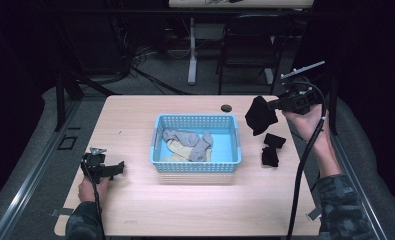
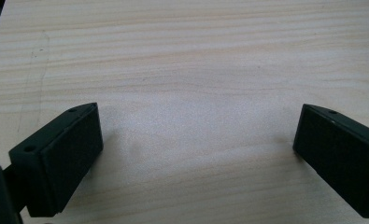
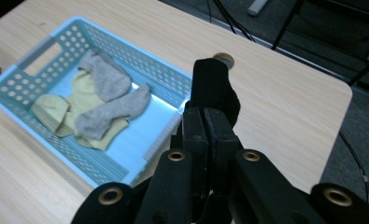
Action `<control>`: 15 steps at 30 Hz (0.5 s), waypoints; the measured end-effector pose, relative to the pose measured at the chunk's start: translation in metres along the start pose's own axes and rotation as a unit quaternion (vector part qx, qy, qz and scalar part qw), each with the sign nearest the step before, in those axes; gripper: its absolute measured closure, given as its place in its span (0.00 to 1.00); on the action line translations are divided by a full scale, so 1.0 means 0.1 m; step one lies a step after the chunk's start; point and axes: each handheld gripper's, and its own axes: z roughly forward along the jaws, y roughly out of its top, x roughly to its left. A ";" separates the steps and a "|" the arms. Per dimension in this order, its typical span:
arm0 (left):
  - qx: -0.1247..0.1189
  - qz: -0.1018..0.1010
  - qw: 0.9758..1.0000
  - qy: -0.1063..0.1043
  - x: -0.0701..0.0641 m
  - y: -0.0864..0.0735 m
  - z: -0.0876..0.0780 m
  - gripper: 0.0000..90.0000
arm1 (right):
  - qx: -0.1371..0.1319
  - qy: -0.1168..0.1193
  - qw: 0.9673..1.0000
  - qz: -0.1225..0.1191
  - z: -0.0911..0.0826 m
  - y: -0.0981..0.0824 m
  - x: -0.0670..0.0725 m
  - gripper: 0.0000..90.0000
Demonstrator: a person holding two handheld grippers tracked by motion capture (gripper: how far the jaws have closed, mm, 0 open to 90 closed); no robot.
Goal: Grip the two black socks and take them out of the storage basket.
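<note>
Black sock clamped in raised R tool, L tool released, low over table.

In the right gripper view, the closed tongs covered the lower part of the black sock and a corner of the blue basket. The small dark disc on the counter was too small to identify.

- A dark folding chair stands on the grey floor beyond the bench.
- A white leg of another table stands beside it.
- Black cables trail across the floor.
</note>
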 end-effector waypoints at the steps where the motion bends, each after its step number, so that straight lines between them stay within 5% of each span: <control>1: 0.000 0.000 1.000 0.000 0.00 0.00 0.00 0.02 | 0.001 -0.001 1.000 0.004 0.01 -0.03 -0.02 0.98; 15: 0.000 0.000 1.000 0.000 0.00 0.00 0.00 0.02 | 0.043 -0.022 0.998 0.032 0.40 -0.41 -0.27 0.98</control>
